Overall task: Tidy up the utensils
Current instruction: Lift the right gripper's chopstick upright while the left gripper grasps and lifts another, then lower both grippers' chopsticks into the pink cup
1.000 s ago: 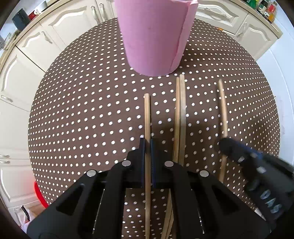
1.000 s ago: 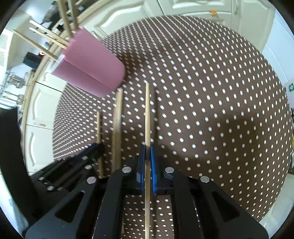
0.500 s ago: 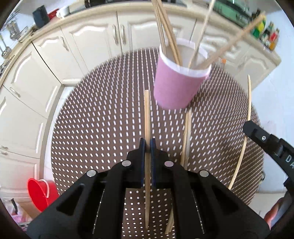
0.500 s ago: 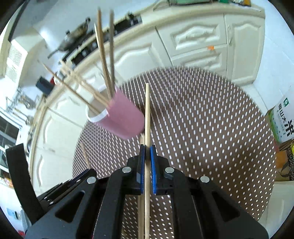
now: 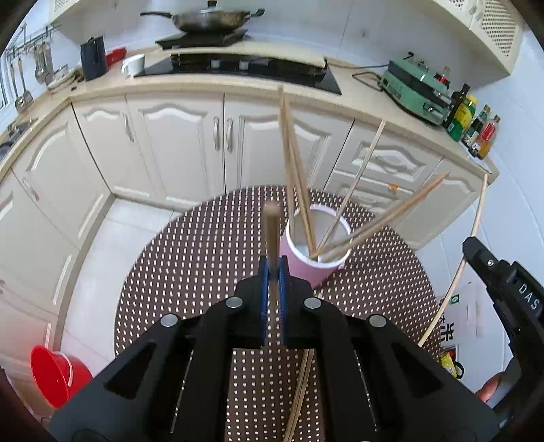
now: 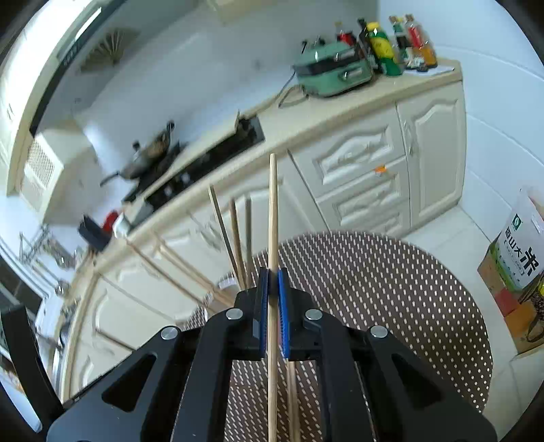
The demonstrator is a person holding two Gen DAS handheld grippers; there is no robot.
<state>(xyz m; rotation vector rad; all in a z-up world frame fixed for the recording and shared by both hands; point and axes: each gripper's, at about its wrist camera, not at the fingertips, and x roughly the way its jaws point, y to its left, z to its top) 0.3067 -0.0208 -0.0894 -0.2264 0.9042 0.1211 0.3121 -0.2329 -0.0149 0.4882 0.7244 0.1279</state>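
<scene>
A pink cup (image 5: pixel 307 268) with a white rim stands on the round brown dotted table (image 5: pixel 204 258) and holds several wooden chopsticks (image 5: pixel 295 170). My left gripper (image 5: pixel 272 268) is shut on a wooden chopstick (image 5: pixel 271 231), raised above the table just left of the cup. My right gripper (image 6: pixel 272 275) is shut on a pale chopstick (image 6: pixel 272 210), lifted high; it shows at the right of the left wrist view (image 5: pixel 472 231). Two chopsticks (image 5: pixel 299 384) lie on the table beneath the grippers. In the right wrist view the cup is mostly hidden behind the jaws.
White kitchen cabinets (image 5: pixel 176 142) and a counter with a hob and wok (image 5: pixel 210 20) stand behind the table. A red bucket (image 5: pixel 54 374) sits on the floor at left. A printed box (image 6: pixel 520 261) stands on the floor at right.
Both grippers have lifted their chopsticks off the table and tilted upward. The cup now appears lower and farther in both views, with the kitchen in sight.
</scene>
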